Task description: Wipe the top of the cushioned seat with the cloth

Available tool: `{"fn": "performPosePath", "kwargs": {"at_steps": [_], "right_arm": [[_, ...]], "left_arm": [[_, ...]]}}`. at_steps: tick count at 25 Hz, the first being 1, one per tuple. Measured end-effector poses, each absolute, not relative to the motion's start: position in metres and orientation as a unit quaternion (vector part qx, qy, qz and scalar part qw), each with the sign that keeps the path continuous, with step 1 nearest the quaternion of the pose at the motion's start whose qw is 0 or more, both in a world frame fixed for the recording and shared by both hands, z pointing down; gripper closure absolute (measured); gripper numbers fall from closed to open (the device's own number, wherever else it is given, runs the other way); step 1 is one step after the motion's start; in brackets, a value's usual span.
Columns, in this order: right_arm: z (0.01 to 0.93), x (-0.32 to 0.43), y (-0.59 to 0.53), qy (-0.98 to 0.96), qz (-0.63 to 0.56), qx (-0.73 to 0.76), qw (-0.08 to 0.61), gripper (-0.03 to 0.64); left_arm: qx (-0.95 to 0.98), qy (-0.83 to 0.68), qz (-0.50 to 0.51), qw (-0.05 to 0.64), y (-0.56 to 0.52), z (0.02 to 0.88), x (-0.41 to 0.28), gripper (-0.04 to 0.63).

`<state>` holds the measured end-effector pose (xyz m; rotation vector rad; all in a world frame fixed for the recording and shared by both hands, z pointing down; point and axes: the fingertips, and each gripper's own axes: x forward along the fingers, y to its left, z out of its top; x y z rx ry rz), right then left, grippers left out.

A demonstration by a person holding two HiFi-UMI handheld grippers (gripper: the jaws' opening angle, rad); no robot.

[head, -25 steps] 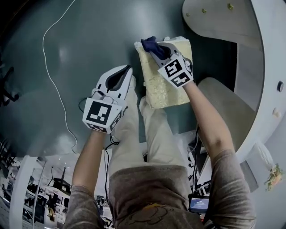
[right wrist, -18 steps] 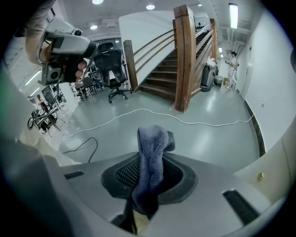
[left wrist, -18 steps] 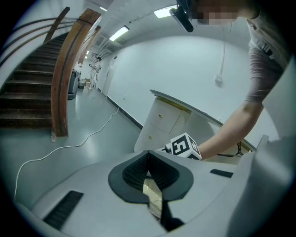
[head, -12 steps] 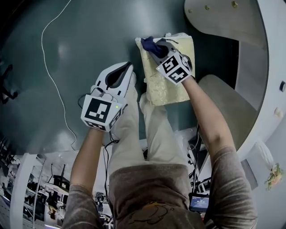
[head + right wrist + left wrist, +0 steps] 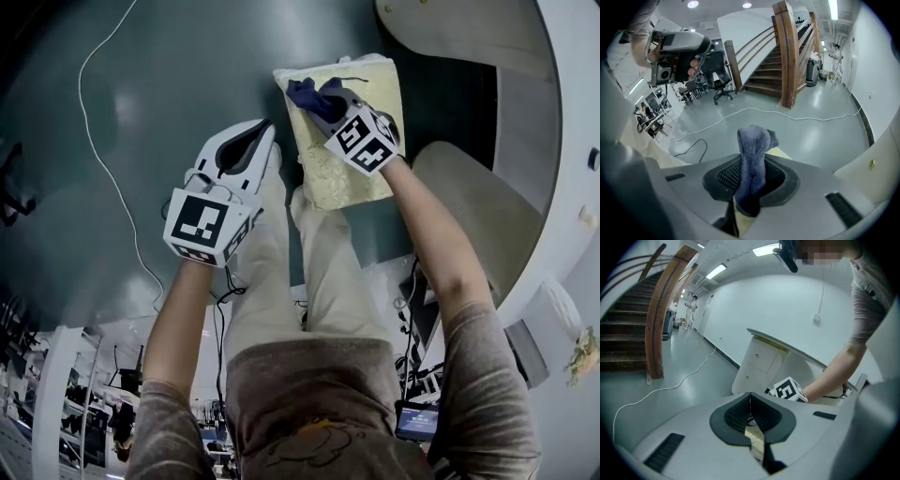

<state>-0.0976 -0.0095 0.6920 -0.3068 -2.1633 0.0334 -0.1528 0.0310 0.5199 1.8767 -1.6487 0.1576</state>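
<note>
A pale yellow cushioned seat [image 5: 358,127] stands on the floor in front of my legs in the head view. My right gripper [image 5: 323,98] is over its near-left part, shut on a dark blue cloth [image 5: 307,95] that bunches out past the jaws toward the seat's left edge. In the right gripper view the blue cloth [image 5: 752,159] hangs pinched between the jaws, with a sliver of yellow seat [image 5: 780,152] behind it. My left gripper [image 5: 246,155] hovers left of the seat above the floor, shut with nothing in it; the left gripper view shows its jaws [image 5: 751,416] pressed together.
A white cable [image 5: 112,178] runs across the grey-green floor at the left. A curved white counter [image 5: 525,112] with a cabinet wraps the right side, and a beige rounded seat [image 5: 469,225] sits right of the cushion. A wooden staircase [image 5: 787,51] and office chair [image 5: 717,75] stand farther off.
The right gripper with the cloth has slid up and a little left across the seat top. The left gripper has shifted slightly left and stays shut.
</note>
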Motion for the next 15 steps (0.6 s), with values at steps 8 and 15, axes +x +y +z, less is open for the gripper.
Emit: {"fn": "performPosePath", "kwargs": {"at_steps": [8,15], "right_arm": [[0.688,-0.066,0.012,-0.878,0.024,-0.126,0.461,0.534],[0.689,-0.041,0.034,-0.872,0.028,-0.137,0.469,0.534]], "left_arm": [[0.723,-0.613,0.065,0.311,0.030,0.516,-0.136,0.577],[0.736,-0.597,0.071,0.311,0.030,0.517,-0.123,0.577]]}}
